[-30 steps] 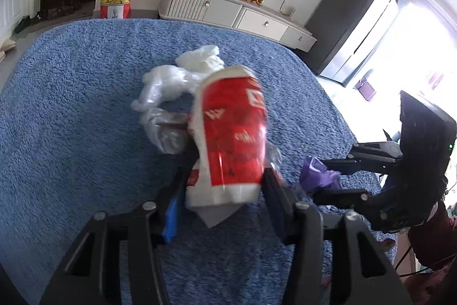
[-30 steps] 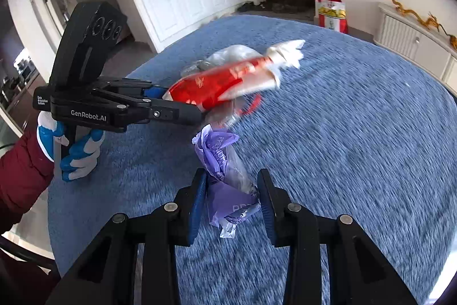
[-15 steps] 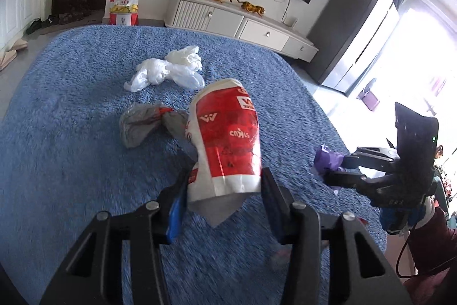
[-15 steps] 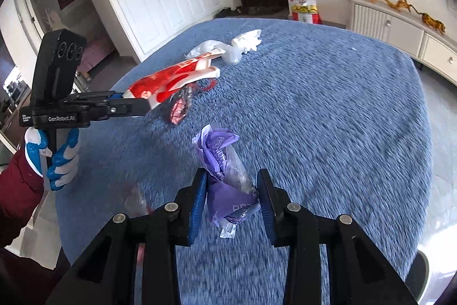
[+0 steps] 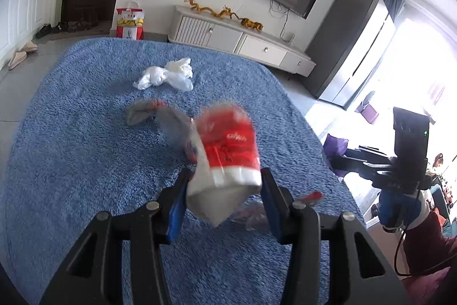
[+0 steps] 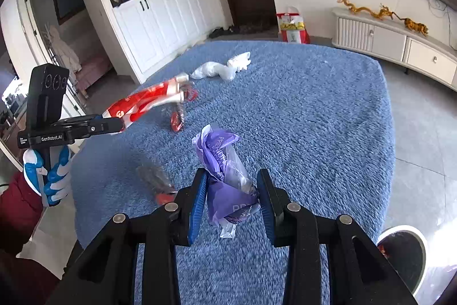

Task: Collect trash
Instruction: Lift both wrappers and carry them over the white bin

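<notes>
Since earlier frame, both grippers lifted higher above blue shaggy rug (image 6: 314,110); grey-red wrapper now lies apart on rug. White crumpled plastic bag (image 5: 165,75) lies farther off; small red scrap (image 6: 176,120) between. Round bin (image 6: 402,253) at rug edge. Left gripper (image 5: 224,192) clamped on red-and-white crushed paper cup (image 5: 228,153), blurred. Right gripper (image 6: 231,199) clamped on purple crumpled plastic wrapper (image 6: 225,176), held above rug.

Left claw (image 5: 224,196) and right claw (image 6: 231,200) — both clamped on a load — held raised, apart.
</notes>
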The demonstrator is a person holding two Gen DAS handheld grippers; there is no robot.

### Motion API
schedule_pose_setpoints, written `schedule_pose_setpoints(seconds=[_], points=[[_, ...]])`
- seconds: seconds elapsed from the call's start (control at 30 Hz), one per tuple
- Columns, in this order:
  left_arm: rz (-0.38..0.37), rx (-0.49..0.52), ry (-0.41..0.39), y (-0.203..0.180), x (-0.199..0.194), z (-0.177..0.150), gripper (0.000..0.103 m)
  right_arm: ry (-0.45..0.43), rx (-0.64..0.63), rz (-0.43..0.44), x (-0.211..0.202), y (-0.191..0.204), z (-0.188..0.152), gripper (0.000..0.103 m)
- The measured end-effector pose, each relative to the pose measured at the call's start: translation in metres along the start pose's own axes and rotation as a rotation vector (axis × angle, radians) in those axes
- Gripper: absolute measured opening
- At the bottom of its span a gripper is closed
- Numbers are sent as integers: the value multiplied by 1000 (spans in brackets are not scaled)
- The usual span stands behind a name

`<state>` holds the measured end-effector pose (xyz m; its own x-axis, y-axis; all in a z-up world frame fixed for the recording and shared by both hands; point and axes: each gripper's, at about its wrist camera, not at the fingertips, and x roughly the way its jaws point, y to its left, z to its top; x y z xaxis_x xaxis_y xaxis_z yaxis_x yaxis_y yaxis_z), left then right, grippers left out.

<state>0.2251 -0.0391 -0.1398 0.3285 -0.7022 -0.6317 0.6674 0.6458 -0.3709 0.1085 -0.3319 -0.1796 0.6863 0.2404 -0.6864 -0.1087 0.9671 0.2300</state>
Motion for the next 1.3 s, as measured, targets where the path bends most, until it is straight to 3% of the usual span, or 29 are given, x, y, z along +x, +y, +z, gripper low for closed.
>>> schedule_pose_setpoints(seconds=[0.17,0.2,0.23,0.6,0.97,1.13,1.3], points=[[-2,3,-32,-11,-20,-4,44,-30,3,-9,-21,2,-7,35],[-2,6,-38,-13,-23,-5,40,-34,3,-10,-23,1,-8,35],[-7,7,-36,-15,-25,-6,24,-41,4,-13,-28,1,-9,35],[19,20,-64,-38,-48,-16,24,-100,23,-32,-67,-4,-28,35],[51,66,-156,-77,-85,16,24,-223,128,-71,-122,-46,-54,35],[2,131,-142,-122,-70,34,24,-271,224,-122,-150,-87,-77,35],[-72,214,-89,-179,-30,47,24,-306,324,-182,-175,-127,-106,35]])
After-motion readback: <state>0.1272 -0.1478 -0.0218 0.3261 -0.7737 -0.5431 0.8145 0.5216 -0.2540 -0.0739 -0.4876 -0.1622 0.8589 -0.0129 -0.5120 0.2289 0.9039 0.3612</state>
